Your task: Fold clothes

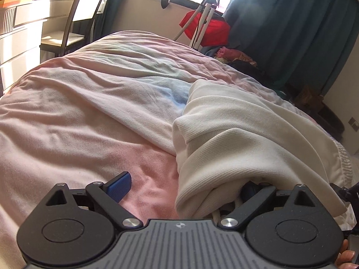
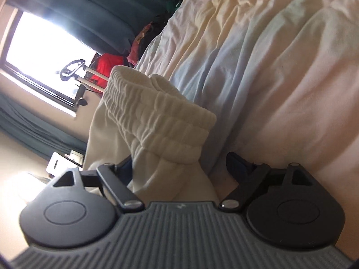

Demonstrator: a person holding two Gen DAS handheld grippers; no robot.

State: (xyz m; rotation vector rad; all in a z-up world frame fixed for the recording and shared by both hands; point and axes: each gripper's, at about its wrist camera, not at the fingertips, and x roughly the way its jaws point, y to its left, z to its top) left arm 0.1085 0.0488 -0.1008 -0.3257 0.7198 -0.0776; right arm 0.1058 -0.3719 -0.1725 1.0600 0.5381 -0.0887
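Note:
A cream knit garment [image 1: 246,139] lies bunched on the right side of the bed. My left gripper [image 1: 186,186] is open; its left blue pad [image 1: 120,186] shows, and the garment's edge drapes over the right finger and lies between the jaws. In the right wrist view, tilted sideways, the garment's elastic waistband [image 2: 157,121] stands up in front. My right gripper [image 2: 181,168] is open with the cream fabric [image 2: 170,179] between its fingers, the left finger partly hidden behind it.
The bed has a wrinkled pink and pale blue cover [image 1: 89,103]. A chair [image 1: 74,22] and white drawers [image 1: 20,33] stand at far left. A red bag [image 1: 208,29] with a white stand, teal curtains [image 1: 291,22] and a clothes pile [image 1: 235,56] are beyond the bed.

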